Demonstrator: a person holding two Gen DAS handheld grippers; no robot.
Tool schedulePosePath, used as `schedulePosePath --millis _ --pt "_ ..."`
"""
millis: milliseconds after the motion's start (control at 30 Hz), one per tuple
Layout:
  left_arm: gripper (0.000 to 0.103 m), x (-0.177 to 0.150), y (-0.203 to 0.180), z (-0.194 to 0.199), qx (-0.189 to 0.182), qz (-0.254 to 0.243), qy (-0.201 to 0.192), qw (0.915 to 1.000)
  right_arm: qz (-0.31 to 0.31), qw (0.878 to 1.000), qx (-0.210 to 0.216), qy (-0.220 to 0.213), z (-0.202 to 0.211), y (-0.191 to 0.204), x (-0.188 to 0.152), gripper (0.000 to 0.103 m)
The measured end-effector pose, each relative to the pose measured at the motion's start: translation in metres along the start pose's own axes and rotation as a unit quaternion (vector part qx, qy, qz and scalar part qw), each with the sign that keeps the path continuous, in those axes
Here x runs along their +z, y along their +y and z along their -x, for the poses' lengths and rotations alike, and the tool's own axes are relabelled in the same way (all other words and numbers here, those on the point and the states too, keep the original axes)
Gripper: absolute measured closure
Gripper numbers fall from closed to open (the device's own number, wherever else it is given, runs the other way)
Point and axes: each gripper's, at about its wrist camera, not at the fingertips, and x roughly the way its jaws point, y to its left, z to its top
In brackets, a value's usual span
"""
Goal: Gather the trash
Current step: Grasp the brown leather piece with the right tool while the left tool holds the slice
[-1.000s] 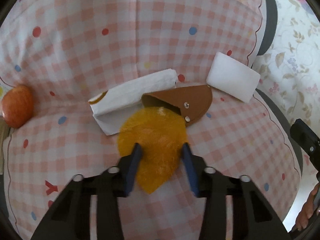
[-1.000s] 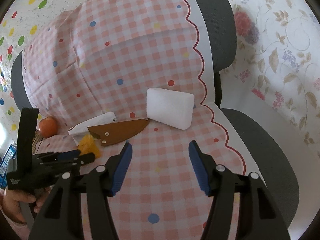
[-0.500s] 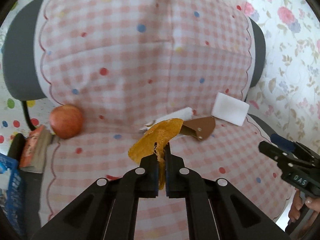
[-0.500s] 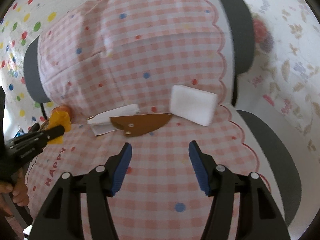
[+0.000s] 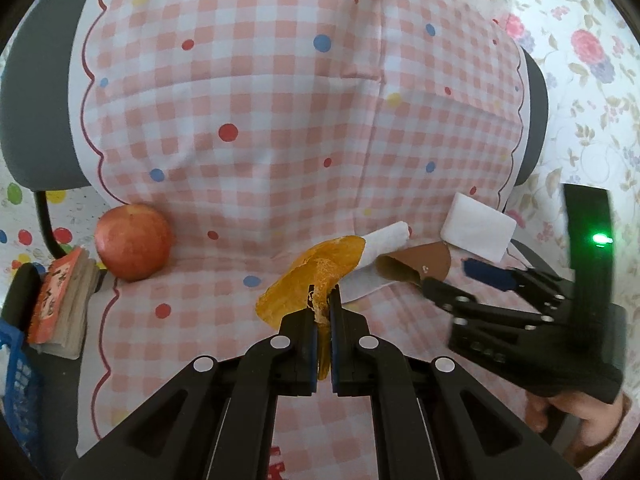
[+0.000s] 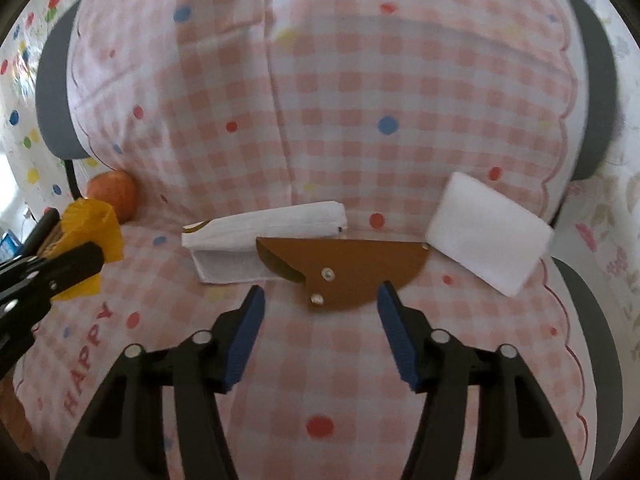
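Draping over a grey chair [image 5: 32,128], the pink checked cloth [image 5: 280,128] ends in a scalloped red edge on both sides, and bare cloth lies open in front of the brown leather sheath [image 6: 348,268], toward the camera. The sheath serves as the mark here: a folded white napkin [image 6: 272,224] touches its far left edge, a white foam block [image 6: 488,232] sits just beside its right tip, and a red apple [image 5: 134,242] rests well to its left where seat meets backrest. Left of the apple, past the cloth's edge, lies a worn booklet [image 5: 64,304] beside a blue basket [image 5: 16,392]. Floral wallpaper [image 5: 592,60] fills the room to the right, dotted wallpaper the left. The left gripper [image 5: 325,304] is pinched tight on an orange peel [image 5: 316,276], lifted clear of the cloth to the left of the sheath. The right gripper [image 6: 320,308] has just been narrowing its jaws, yet they stand about half apart with nothing between them, hovering just before the sheath's near edge; a hand [image 5: 584,416] holds its grip.
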Motion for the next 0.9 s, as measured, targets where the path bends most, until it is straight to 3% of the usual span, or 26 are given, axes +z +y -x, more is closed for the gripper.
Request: schedulePosePath --millis 233,433,533,667,900 --pt "0.098 0.004 0.008 -0.008 -0.005 0.011 0.001 0.9999 0.065 0.997 -0.043 0.015 -0.031 0.025 0.020 0.059" --pt "0.098 0.004 0.010 -0.007 -0.007 0.014 0.002 0.9999 0.091 0.993 -0.075 0.018 -0.035 0.029 0.023 0.076" --pt "0.098 0.003 0.006 0.001 -0.011 0.012 -0.002 0.9999 0.068 0.995 -0.075 -0.015 -0.002 0.017 0.021 0.086" --pt "0.098 -0.003 -0.004 0.024 -0.024 0.011 -0.013 0.9996 0.008 0.998 -0.043 -0.046 0.051 -0.013 0.013 0.099" --pt "0.098 -0.023 -0.036 0.066 -0.049 -0.012 -0.024 0.9984 -0.068 0.994 0.010 -0.081 0.133 -0.052 -0.029 0.100"
